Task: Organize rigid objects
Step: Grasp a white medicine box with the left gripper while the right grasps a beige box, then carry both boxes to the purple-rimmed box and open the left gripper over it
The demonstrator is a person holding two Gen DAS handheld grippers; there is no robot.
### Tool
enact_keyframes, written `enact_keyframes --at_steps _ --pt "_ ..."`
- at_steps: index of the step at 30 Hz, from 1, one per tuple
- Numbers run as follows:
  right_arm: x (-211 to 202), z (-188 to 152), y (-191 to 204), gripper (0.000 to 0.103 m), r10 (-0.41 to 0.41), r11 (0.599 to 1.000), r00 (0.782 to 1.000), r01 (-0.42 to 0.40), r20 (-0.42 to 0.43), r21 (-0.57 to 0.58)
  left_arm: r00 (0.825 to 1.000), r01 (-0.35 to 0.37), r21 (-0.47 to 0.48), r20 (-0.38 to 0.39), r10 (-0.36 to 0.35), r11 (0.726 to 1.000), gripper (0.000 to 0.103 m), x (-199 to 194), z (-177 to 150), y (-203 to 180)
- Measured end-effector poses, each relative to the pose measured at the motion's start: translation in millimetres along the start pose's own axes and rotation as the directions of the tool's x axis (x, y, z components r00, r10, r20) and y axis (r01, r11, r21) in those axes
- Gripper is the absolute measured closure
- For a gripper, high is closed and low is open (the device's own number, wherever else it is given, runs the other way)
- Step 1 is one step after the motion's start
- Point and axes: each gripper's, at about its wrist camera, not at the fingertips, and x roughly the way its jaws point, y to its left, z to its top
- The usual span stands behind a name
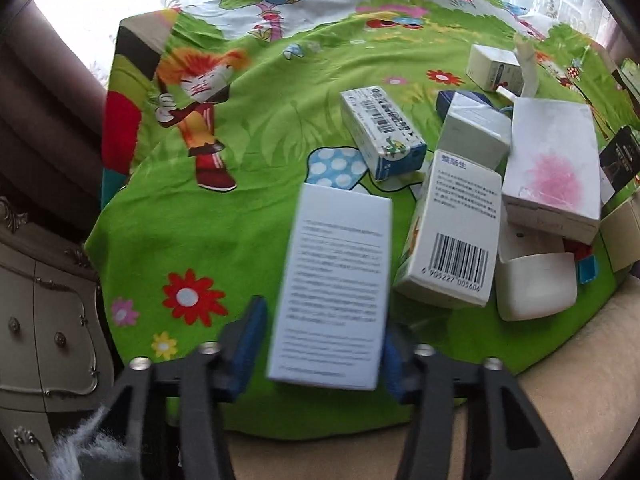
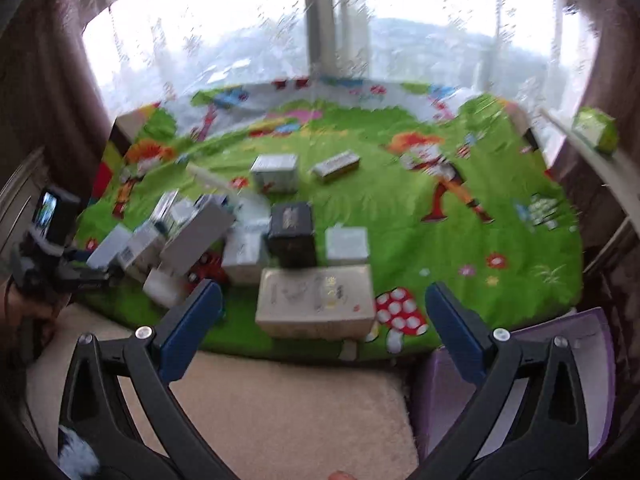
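My left gripper (image 1: 322,340) holds a tall white box with printed text (image 1: 334,284) between its blue pads, above the green cartoon cloth (image 1: 224,208). To its right lie a barcode box (image 1: 452,240), a white box with a pink smudge (image 1: 552,172), a small box with a barcode strip (image 1: 382,132) and a white tub (image 1: 536,284). My right gripper (image 2: 324,316) is open and empty, just before a beige box (image 2: 316,306) at the cloth's near edge. A black box (image 2: 291,232) stands behind it. The left gripper (image 2: 60,264) shows at far left.
A cream cabinet (image 1: 48,320) stands left of the cloth. Beige carpet (image 2: 280,408) lies in front. A purple bin (image 2: 520,380) sits at lower right. More boxes (image 2: 276,172) lie farther back. A green box (image 2: 594,130) rests on the windowsill at right.
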Motion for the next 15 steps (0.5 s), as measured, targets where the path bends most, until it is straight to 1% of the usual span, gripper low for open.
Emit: enact_keyframes --at_steps 1,2,5,6,8,9,11,15 --pt "7.1 -2.1 3.6 0.000 0.027 1.000 0.999 -0.027 -0.038 -0.013 1.000 -0.005 0.001 0.006 0.005 1.000 0.058 -0.9 -0.3 -0.4" --pt "12.7 -5.0 8.4 0.000 0.027 0.999 0.997 -0.029 -0.072 -0.026 1.000 -0.006 -0.001 0.013 0.006 1.000 0.058 -2.3 -1.0 0.2" --pt "33.3 -11.4 12.2 0.000 0.008 0.999 0.990 -0.014 -0.140 -0.039 0.999 -0.014 -0.038 0.040 0.015 0.999 0.058 -9.8 -6.0 6.8" --pt "41.6 -12.4 12.0 0.000 -0.011 0.999 0.988 0.004 -0.156 -0.043 0.998 -0.018 -0.058 0.053 0.021 0.998 0.058 -14.6 -7.8 9.7" --pt "51.6 -11.8 12.6 0.000 -0.049 0.997 0.985 0.039 -0.164 -0.065 0.996 -0.026 -0.093 0.082 0.033 0.995 0.058 -21.2 -8.5 14.0" --pt "56.8 -13.1 12.6 0.000 -0.054 0.996 0.984 0.042 -0.172 -0.074 0.994 -0.029 -0.112 0.098 0.041 0.993 0.058 -26.4 -9.9 17.3" --pt "64.5 -13.8 16.1 0.000 -0.037 0.996 0.982 0.022 -0.188 -0.081 0.991 -0.026 -0.143 0.128 0.044 0.989 0.058 -36.9 -12.7 20.1" --pt "76.3 -13.7 20.6 0.000 -0.038 0.996 0.977 0.019 -0.212 -0.092 0.983 0.031 -0.182 0.182 0.003 0.983 0.058 -54.7 -14.1 18.4"
